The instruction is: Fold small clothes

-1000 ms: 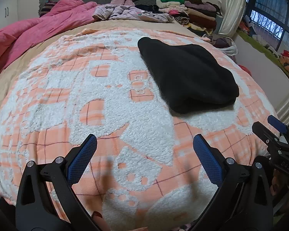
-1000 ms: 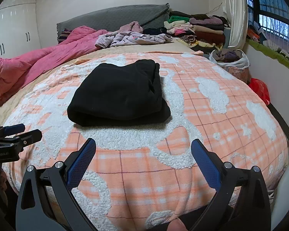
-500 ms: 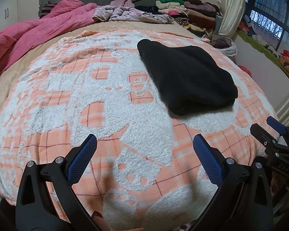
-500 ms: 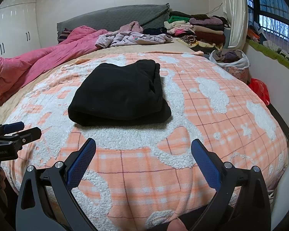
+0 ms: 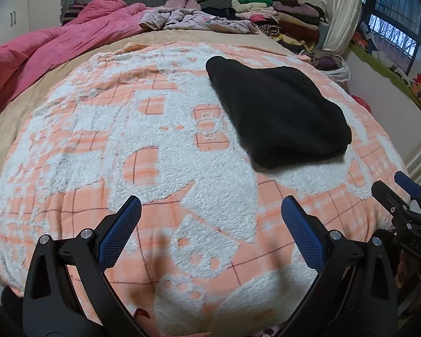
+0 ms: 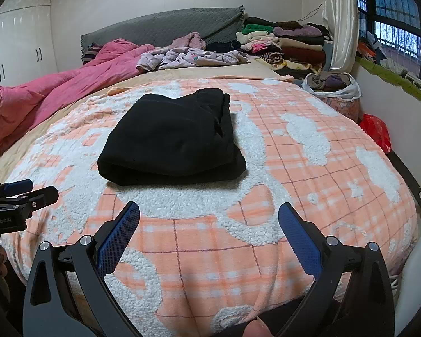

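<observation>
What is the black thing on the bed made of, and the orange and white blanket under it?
The folded black garment looks like soft fleece or thick knit: matte, no shine, with rounded bulky folds. The exact fabric is unclear. The blanket looks like plush sherpa-type fleece: the white patches are curly and nubby, while the orange checked parts lie flatter and smoother.

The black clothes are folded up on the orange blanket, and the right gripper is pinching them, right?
Not quite. The black clothes are folded on the orange blanket, but the right gripper is open and apart from them, as the right wrist view shows.
</observation>
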